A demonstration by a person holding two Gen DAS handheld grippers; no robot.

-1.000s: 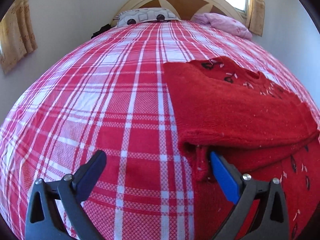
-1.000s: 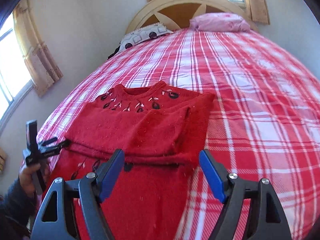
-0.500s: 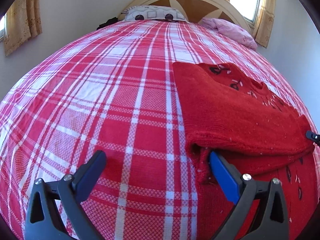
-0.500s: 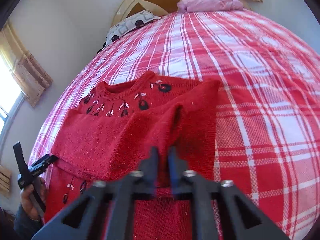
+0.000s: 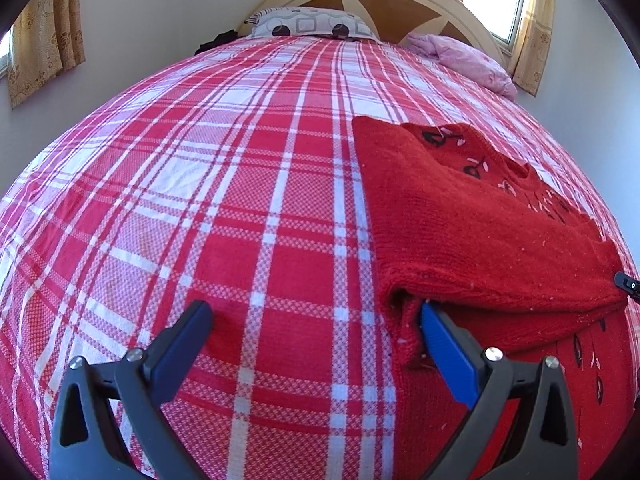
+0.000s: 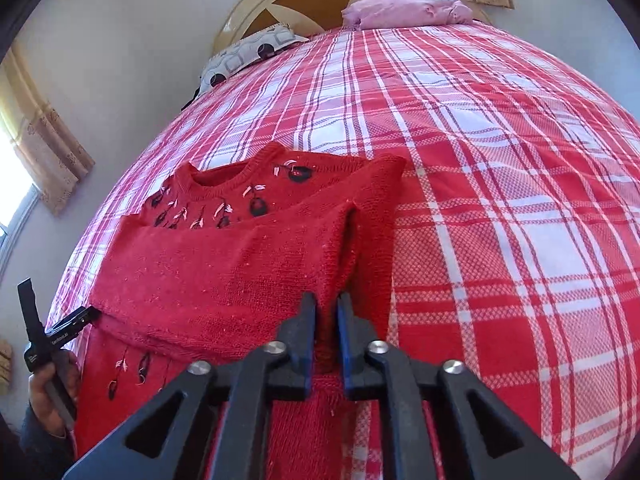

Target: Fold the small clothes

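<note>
Red sweater (image 6: pixel 224 276) with dark embroidered neckline lies half-folded, sleeves across

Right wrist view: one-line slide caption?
Right gripper, jaws opening, pinches a ridge of the red sweater on the plaid bed.

Plaid-sheeted bed (image 5: pixel 240 208) bears red sweater (image 5: pixel 472 224) and two pillows (image 5: pixel 308 26).

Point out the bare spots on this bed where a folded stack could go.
Bare plaid sheet runs from the red sweater to the bed's edge on the left gripper side, and up to the patterned pillow. More lies between sweater and pink pillow. Crowded: the near corner, where the right gripper pinches the sweater, its jaws opening.
</note>
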